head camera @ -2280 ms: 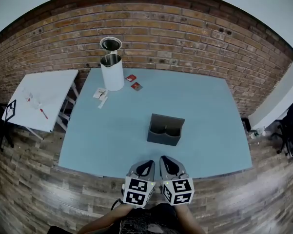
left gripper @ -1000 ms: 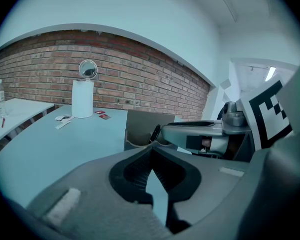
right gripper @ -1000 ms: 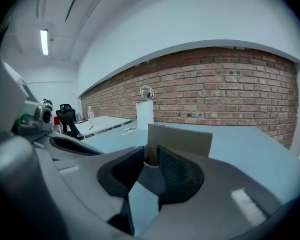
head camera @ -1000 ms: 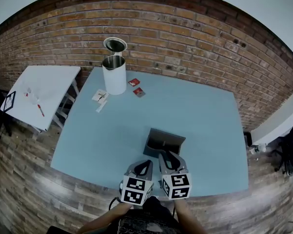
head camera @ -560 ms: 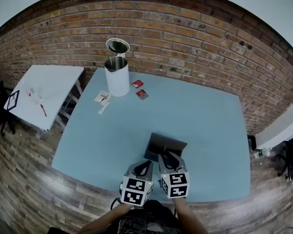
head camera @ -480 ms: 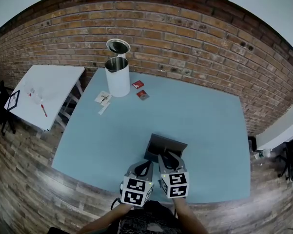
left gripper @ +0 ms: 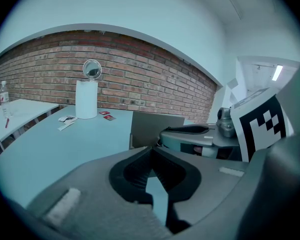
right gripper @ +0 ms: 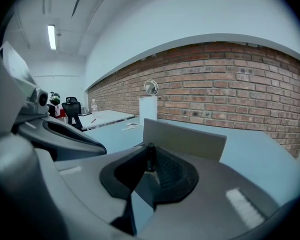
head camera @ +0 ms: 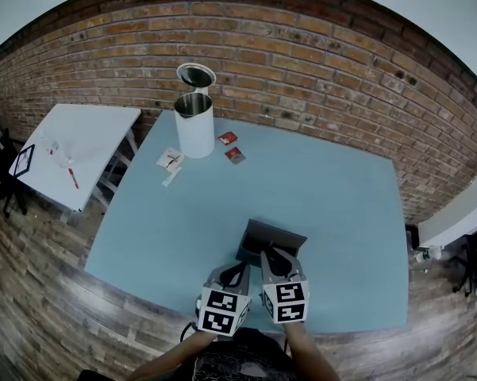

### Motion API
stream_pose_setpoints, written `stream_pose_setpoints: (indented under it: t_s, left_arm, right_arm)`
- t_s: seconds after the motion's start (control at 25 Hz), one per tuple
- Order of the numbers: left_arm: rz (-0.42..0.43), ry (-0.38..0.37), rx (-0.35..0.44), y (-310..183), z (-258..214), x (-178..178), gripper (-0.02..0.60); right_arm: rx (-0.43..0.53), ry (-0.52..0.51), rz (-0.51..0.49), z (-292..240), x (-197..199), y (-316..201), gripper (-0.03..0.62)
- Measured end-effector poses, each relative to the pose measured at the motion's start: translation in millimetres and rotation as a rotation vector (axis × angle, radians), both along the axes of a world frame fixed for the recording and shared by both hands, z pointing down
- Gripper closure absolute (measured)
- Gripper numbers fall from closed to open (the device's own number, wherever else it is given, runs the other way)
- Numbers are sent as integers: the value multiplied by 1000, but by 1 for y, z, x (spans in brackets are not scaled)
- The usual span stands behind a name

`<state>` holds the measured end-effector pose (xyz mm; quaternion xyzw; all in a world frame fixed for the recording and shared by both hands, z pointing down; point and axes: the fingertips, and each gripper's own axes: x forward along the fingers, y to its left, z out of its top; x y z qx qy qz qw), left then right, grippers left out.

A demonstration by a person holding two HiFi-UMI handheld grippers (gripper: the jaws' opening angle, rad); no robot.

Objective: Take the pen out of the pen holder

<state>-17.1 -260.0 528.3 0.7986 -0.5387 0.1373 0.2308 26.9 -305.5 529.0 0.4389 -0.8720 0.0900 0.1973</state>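
In the head view, the right gripper (head camera: 275, 262) reaches over the near rim of the grey pen holder (head camera: 279, 233), its tips right at the opening. The left gripper (head camera: 236, 273) sits just beside it, short of the holder and touching nothing. The pen itself is too small to make out from up here. The worktop (head camera: 333, 189) lies bare beyond the tips.

In the left gripper view, the left gripper (left gripper: 150, 150) has its fingers (left gripper: 135, 171) closed tip to tip with nothing between them. The pen holder (left gripper: 152, 128) stands just ahead of them, and the other tool passes alongside.

In the right gripper view, the right gripper (right gripper: 150, 159) is pinched shut on a slim dark pen (right gripper: 150, 165) that stands upright at the very tips. The holder's wall (right gripper: 189, 140) rises just behind them.

We judge the step in hand to be the lift-out. To do it well, we keep the pinch firm, since only the top of the pen is held and it could slip. We draw straight up along the pen's own line so the shaft does not catch the wall and drag the light holder along. If the holder starts to rise, we press the free left tips on its near rim.
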Motion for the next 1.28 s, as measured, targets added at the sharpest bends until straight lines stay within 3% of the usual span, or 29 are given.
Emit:
stream_pose_setpoints:
  t_s: [0.84,1.28]
  left_arm:
    - [66,12,43,18,-13,1,584]
    - [105,24,75,39,-23,-1,584]
  right_arm:
    - [178,-56,71,-80,9,22,545]
    - [205,-62,124,-93,12,56,545]
